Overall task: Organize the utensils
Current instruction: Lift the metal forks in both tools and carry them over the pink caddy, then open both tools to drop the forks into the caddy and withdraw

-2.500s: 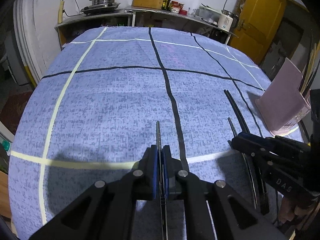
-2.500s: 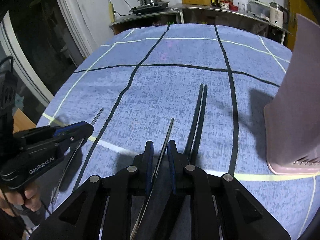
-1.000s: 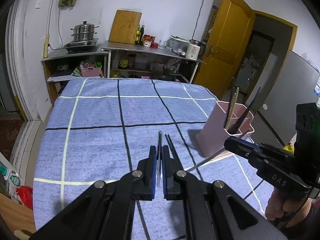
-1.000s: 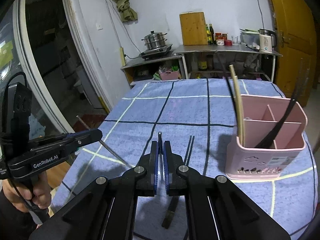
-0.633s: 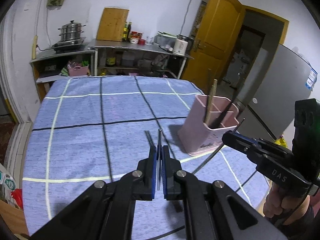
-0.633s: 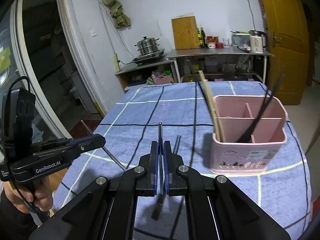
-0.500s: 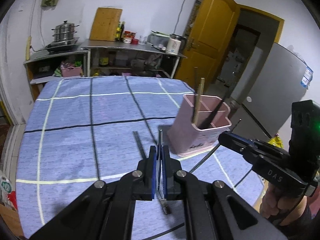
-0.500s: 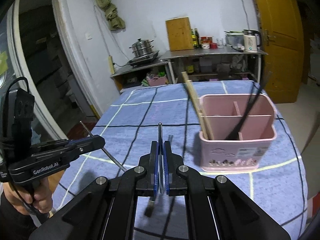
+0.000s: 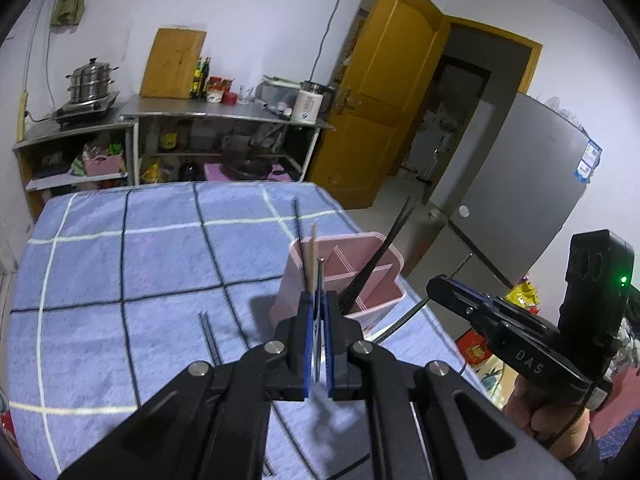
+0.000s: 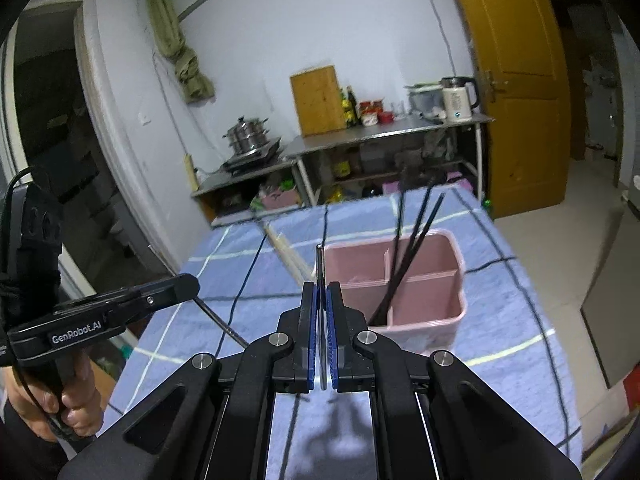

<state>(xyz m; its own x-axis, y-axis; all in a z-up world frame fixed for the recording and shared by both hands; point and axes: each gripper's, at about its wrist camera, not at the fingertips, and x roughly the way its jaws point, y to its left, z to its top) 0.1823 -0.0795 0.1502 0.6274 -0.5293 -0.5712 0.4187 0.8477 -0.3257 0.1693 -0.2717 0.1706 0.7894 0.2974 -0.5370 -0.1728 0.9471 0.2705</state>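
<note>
A pink divided utensil holder stands on the blue checked tablecloth; black chopsticks and a pale wooden pair stand in it. My left gripper is shut on a thin metal chopstick, held in the air just before the holder. My right gripper is shut on another metal chopstick, raised above the table, its tip near the holder's left rim. A black chopstick pair lies on the cloth.
Behind the table stand steel shelves with a steamer pot, a cutting board and a kettle. A yellow door and grey fridge are to the right. The table's right edge drops off beside the holder.
Both grippers picked the metal chopsticks off the cloth, rose and swung towards the pink holder, which now sits centred close ahead in both views.
</note>
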